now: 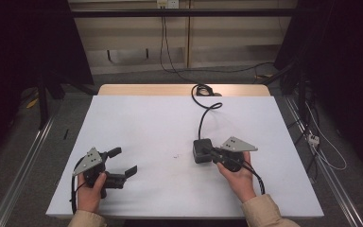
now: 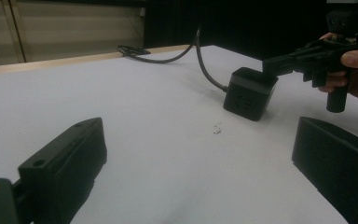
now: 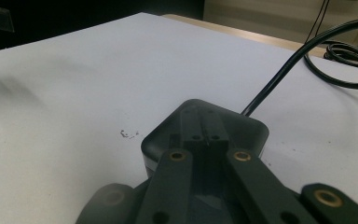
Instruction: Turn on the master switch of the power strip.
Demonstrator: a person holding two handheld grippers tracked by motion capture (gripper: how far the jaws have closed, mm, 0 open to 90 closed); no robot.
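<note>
A black box-shaped power adapter [image 1: 199,147] [image 2: 249,93] [image 3: 254,133] sits right of the table's middle. Its black cable [image 1: 202,118] [image 2: 205,70] [image 3: 298,60] runs off toward the far edge. My right gripper [image 1: 208,151] [image 3: 204,125] is shut, its jaws pressed together and lying over the adapter's top; the left gripper view shows this gripper [image 2: 271,65] at the box's upper edge. My left gripper [image 1: 125,161] [image 2: 196,158] stands open near the front left, with bare table between its jaws.
The cable ends in a loose coil [image 1: 203,89] [image 3: 349,51] at the far edge, where a wooden strip [image 1: 146,90] borders the white tabletop [image 1: 146,123]. A small dark scuff [image 1: 176,156] [image 2: 216,129] marks the surface left of the adapter. Dark floor and metal rails [image 1: 23,161] surround the table.
</note>
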